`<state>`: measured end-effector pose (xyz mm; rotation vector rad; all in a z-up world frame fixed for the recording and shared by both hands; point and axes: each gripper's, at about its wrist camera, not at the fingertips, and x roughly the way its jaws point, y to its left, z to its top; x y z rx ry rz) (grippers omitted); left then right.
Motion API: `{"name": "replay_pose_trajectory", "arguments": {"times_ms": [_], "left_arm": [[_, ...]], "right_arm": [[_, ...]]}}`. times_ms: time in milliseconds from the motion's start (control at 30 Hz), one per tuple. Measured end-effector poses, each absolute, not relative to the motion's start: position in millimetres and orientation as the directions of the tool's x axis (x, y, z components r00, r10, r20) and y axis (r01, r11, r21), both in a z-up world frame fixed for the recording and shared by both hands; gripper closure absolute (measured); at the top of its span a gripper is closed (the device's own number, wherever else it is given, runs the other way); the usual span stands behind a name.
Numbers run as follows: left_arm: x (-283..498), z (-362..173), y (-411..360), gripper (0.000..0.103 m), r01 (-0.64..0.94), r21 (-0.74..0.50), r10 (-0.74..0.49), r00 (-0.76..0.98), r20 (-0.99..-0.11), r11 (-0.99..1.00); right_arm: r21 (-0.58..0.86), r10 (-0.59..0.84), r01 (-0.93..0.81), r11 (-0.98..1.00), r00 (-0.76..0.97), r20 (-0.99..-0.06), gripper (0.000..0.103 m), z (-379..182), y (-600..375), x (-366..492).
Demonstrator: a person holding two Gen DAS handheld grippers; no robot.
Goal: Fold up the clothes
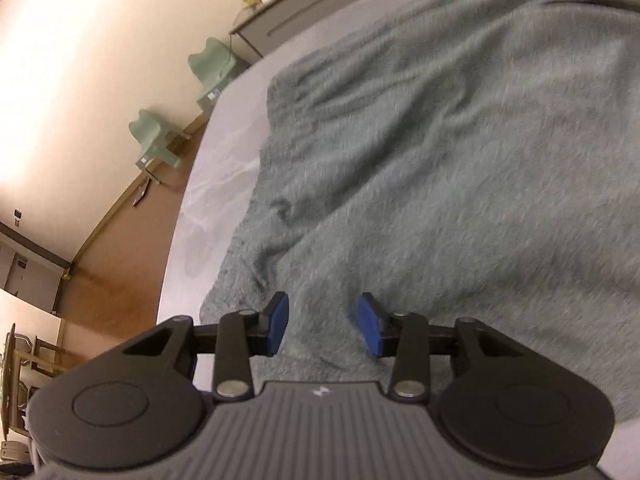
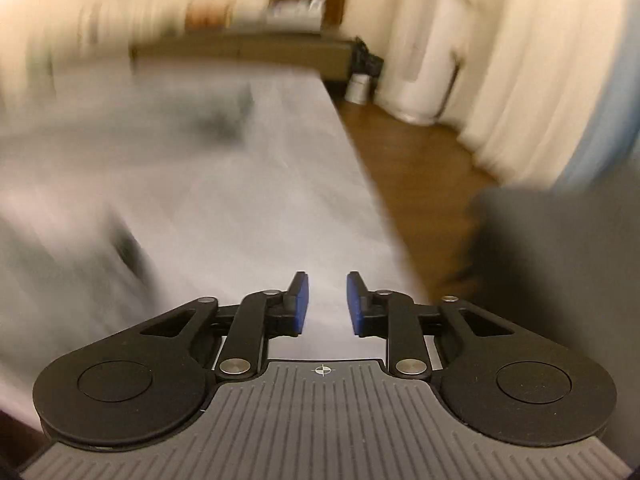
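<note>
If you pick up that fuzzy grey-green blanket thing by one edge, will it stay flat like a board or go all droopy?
Probably droopy. The fuzzy grey-green cloth already lies in soft wrinkles and folds on the pale bed surface, so it likely bends wherever it is lifted. Its thick pile suggests some weight, so it may sag and drag. The nap should give the left gripper decent hold, not a slippery one.

A pale bed (image 1: 224, 152) carries a rumpled grey-green garment (image 1: 440, 160).

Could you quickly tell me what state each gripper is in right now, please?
Left gripper: open, jaws apart over the grey-green garment, gripping nothing.
Right gripper: open, nothing between the jaws, above the pale bed surface.
</note>
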<state>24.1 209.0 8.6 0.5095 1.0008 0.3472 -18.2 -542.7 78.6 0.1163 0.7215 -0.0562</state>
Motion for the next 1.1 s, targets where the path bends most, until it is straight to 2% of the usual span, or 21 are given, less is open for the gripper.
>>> {"name": "replay_pose_trajectory", "arguments": {"times_ms": [67,167,267,333,367,400,433,467,500,533,600,633,700,733,833,933,1100], "left_arm": [[23.2,17.9,203.9,0.063,-0.060,0.519,0.468,0.531,-0.706,0.852],[27.5,20.5,197.4,0.063,-0.038,0.495,0.430,0.554,-0.712,0.868],[32.9,13.5,193.3,0.063,-0.006,0.501,0.422,0.549,-0.721,0.865],[35.8,9.0,192.2,0.063,0.012,0.489,0.405,0.546,-0.734,0.872],[37.6,6.7,192.3,0.063,0.019,0.481,0.395,0.543,-0.741,0.877],[40.4,3.1,193.9,0.063,0.025,0.476,0.390,0.537,-0.748,0.879],[43.3,-1.1,195.7,0.063,0.025,0.482,0.397,0.529,-0.750,0.876],[45.0,-4.8,196.8,0.063,0.020,0.494,0.413,0.521,-0.747,0.869],[46.3,-5.4,200.0,0.062,0.009,0.497,0.421,0.519,-0.744,0.868],[47.2,-4.9,205.5,0.061,-0.007,0.481,0.415,0.517,-0.749,0.877],[45.8,-2.1,214.5,0.053,-0.035,0.453,0.405,0.513,-0.757,0.891],[44.0,-1.2,215.4,0.053,-0.037,0.451,0.404,0.515,-0.756,0.892],[41.6,-0.4,211.2,0.053,-0.021,0.471,0.412,0.518,-0.750,0.882],[40.4,-0.1,208.9,0.053,-0.012,0.481,0.417,0.519,-0.746,0.877],[37.8,-1.3,204.2,0.053,0.011,0.514,0.434,0.518,-0.737,0.858],[35.3,-2.4,204.0,0.053,0.016,0.529,0.446,0.515,-0.732,0.849],[31.8,0.3,211.8,0.052,0.002,0.499,0.427,0.516,-0.743,0.867]], "right_arm": [[0.328,0.205,0.026,0.944,0.733,-0.648,0.047,82.1,-537.4,-7.3],[0.467,0.395,-0.075,0.881,0.659,-0.640,0.044,75.8,-508.6,18.8],[0.486,0.410,-0.010,0.874,0.555,-0.724,0.044,57.2,-491.4,47.1],[0.456,0.390,0.016,0.890,0.493,-0.778,0.058,42.3,-482.8,61.4],[0.436,0.381,0.011,0.900,0.469,-0.797,0.080,35.4,-478.1,66.9],[0.411,0.365,-0.005,0.912,0.467,-0.805,0.090,33.3,-472.8,70.9],[0.376,0.337,-0.020,0.926,0.489,-0.805,0.096,39.2,-468.0,74.4],[0.337,0.302,-0.035,0.941,0.540,-0.786,0.099,51.6,-464.7,77.8],[0.330,0.292,-0.060,0.942,0.633,-0.717,0.100,74.0,-466.2,78.3],[0.370,0.324,-0.111,0.922,0.742,-0.587,0.100,104.1,-474.6,67.1],[0.434,0.384,-0.227,0.872,0.867,-0.318,0.100,156.4,-496.5,35.0],[0.417,0.353,-0.206,0.885,0.881,-0.314,0.100,160.9,-503.3,30.3],[0.429,0.295,-0.087,0.899,0.845,-0.446,0.100,135.0,-516.4,45.8],[0.399,0.259,-0.024,0.917,0.797,-0.546,0.099,115.2,-517.5,58.0],[0.261,0.154,0.055,0.964,0.684,-0.713,0.095,78.5,-512.7,79.2],[0.208,0.104,0.083,0.975,0.652,-0.751,0.092,72.2,-509.7,82.7],[0.107,0.020,0.091,0.990,0.662,-0.750,0.092,86.9,-487.7,71.7]]}}
